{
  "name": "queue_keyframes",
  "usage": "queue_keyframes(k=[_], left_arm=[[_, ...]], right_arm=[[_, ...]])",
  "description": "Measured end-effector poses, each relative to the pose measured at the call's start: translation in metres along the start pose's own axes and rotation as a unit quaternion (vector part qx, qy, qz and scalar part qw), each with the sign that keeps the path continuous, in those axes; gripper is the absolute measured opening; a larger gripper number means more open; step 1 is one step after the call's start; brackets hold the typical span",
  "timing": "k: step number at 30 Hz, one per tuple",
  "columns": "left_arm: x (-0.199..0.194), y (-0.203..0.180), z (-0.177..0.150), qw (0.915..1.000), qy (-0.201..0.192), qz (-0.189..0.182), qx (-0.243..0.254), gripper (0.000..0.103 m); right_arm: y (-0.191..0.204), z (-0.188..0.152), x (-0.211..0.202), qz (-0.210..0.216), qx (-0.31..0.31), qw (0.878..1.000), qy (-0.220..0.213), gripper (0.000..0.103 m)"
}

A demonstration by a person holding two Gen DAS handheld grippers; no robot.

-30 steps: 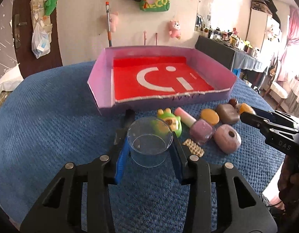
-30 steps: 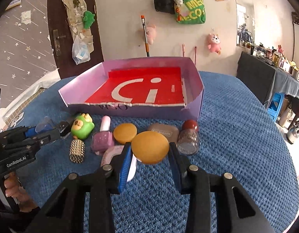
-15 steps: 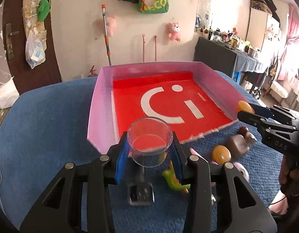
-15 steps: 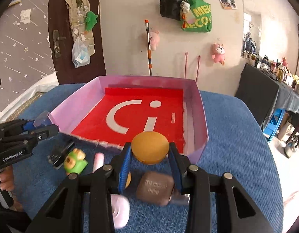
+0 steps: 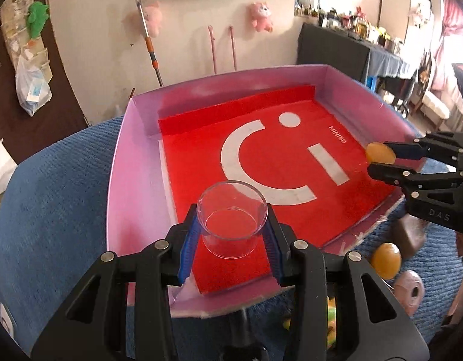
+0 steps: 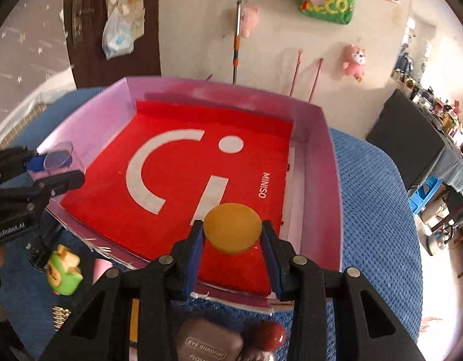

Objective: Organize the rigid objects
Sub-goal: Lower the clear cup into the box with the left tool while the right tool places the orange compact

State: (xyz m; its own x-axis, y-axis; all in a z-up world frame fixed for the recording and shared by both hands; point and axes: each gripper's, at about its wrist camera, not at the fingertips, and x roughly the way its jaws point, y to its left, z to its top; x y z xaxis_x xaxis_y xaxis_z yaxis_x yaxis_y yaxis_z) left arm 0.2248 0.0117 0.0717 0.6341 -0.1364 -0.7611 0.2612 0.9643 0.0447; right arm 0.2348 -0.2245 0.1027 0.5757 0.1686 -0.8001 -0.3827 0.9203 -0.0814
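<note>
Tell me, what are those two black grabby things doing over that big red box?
A person is tidying small things into the shallow pink-walled box with a red floor. The left hand-held gripper is shut on a clear round plastic cup, held above the box's near edge. The right hand-held gripper is shut on a flat round orange-yellow case, also over the box. A green toy and a brown eye-shadow case wait on the blue cloth.

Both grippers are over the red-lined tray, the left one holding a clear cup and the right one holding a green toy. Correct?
Not quite: the right gripper holds an orange disc, as the right wrist view shows. The green toy lies outside the tray. The left gripper does hold the clear cup.
</note>
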Motion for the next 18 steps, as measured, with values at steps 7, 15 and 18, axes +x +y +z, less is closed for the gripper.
queue_keyframes(k=[7,15,18], left_arm=[[0.015,-0.003,0.004,0.9994,0.025,0.002,0.021,0.038],[0.03,-0.006,0.002,0.9981,0.052,0.006,0.033,0.038],[0.032,-0.004,0.002,0.9979,0.058,0.004,0.029,0.038]], right_arm=[[0.004,0.005,0.018,-0.026,-0.041,0.998,0.041,0.04],[0.009,0.007,0.031,-0.037,-0.072,0.994,0.069,0.04],[0.009,0.006,0.036,-0.029,-0.072,0.994,0.078,0.04]])
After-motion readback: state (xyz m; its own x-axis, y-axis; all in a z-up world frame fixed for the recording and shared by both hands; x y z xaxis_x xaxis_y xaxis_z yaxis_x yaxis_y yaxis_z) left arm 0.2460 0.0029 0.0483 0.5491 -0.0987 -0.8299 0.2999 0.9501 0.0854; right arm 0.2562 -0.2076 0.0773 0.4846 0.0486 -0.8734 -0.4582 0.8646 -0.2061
